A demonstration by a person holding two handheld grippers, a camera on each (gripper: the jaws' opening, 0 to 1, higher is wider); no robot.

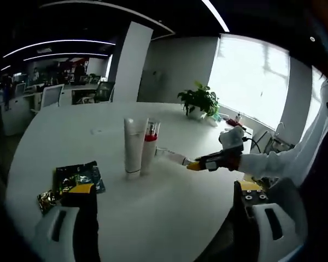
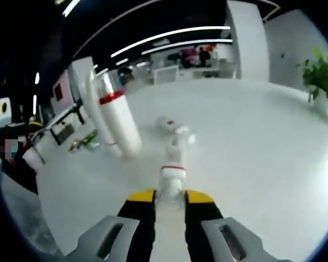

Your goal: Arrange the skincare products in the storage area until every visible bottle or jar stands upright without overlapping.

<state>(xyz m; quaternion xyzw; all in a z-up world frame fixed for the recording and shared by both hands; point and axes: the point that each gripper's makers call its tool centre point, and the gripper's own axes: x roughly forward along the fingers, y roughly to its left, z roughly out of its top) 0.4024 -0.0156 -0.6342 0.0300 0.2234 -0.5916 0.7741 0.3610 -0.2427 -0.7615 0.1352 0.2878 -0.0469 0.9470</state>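
Note:
Two products stand upright side by side in the middle of the round white table [image 1: 169, 218]: a white tube [image 1: 132, 148] and a white bottle with a red band and clear cap [image 1: 150, 146]. My right gripper [image 1: 192, 164] reaches in from the right, shut on a small white bottle [image 1: 171, 157] that points sideways at the banded bottle. In the right gripper view the yellow-tipped jaws [image 2: 170, 197] clamp the small bottle [image 2: 174, 158] near its red ring. The banded bottle [image 2: 119, 123] and tube [image 2: 94, 101] stand just to the left. My left gripper [image 1: 166, 187] hangs open near the table's front.
Dark green and gold snack sachets [image 1: 76, 179] lie on the table at the front left. A potted plant [image 1: 199, 101] stands at the far edge near the window. A person's white sleeve [image 1: 284, 161] comes in from the right. Office desks and chairs [image 1: 49, 95] stand beyond the table.

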